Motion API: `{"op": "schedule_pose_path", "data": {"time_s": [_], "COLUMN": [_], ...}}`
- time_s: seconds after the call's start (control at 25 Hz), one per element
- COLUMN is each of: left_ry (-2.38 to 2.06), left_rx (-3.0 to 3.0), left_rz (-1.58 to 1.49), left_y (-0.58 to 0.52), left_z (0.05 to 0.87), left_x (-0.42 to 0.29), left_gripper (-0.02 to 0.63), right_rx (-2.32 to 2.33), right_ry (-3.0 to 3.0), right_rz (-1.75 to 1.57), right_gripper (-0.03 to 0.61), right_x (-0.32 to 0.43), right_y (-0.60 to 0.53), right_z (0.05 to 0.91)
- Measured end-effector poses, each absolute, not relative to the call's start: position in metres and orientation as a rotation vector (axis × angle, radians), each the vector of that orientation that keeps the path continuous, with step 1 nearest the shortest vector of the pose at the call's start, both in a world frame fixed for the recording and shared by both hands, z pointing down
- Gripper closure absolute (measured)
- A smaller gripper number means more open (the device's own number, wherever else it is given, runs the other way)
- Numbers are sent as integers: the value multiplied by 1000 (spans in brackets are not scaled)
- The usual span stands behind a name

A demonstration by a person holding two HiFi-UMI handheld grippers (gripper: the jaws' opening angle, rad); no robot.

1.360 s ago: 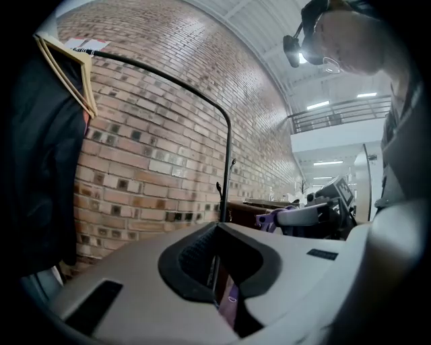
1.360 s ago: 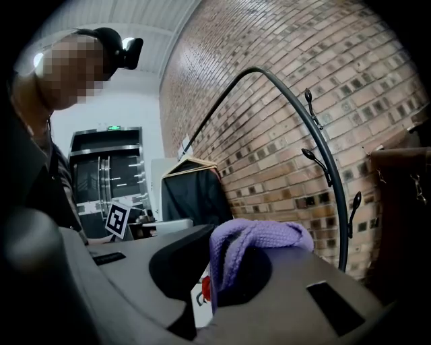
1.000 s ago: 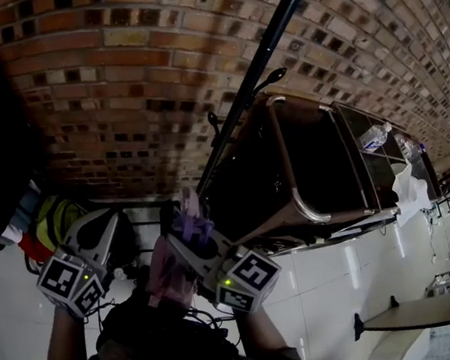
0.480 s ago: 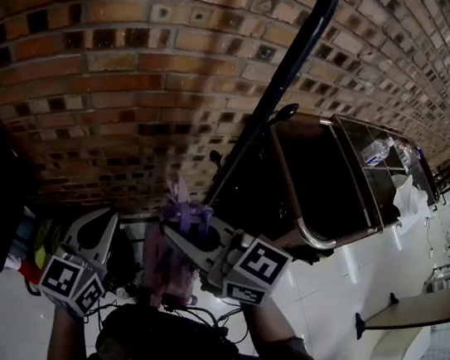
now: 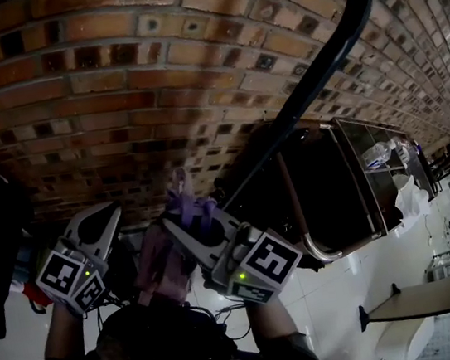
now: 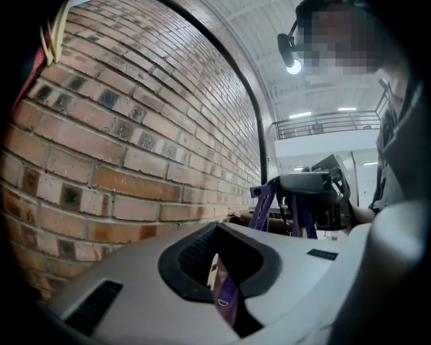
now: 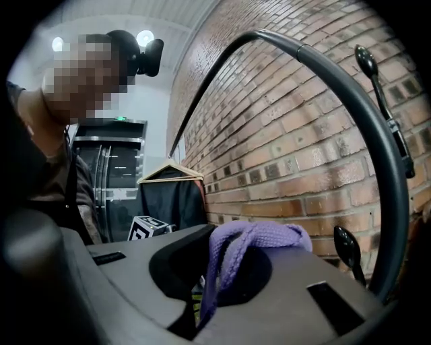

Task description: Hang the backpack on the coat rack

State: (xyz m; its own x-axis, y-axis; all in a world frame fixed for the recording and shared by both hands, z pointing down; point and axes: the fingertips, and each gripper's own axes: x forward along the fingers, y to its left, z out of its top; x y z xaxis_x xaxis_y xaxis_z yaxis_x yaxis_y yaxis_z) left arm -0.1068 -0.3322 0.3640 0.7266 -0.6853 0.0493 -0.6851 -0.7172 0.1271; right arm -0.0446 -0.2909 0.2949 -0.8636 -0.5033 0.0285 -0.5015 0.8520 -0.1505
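Coat rack (image 5: 319,81) top — beyond the upper edge; backpack (image 5: 164,264) bulk out of sight.

I see the backpack (image 5: 164,268) between my left hand-held gripper (image 5: 104,221) and right hand-held gripper (image 5: 183,215). The coat rack (image 5: 313,95) stands just right of them, before the brick wall (image 5: 128,89).

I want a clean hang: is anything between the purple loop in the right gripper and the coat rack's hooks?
Nothing visible. The purple loop, clamped in the right gripper, has open air to the coat rack's nearest hook; only brick wall lies behind.
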Motion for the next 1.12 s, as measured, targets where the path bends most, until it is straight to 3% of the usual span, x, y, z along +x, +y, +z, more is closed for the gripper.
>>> {"op": "schedule_pose_path", "data": {"time_s": [0.44, 1.12], "left_ry": [-1092, -1133], "left_rx": [2763, 2733], "left_rz": [6, 34], "left_y": [-357, -355], "left_z": [372, 379], "left_x": [-91, -66], "left_gripper": [577, 576], "right_rx": [-878, -914], "right_ry": [2943, 2841], "right_rz": [-73, -237], "right_gripper": [578, 578], "right_x": [-13, 33], "right_y": [-334, -327], "right_z": [245, 268]}}
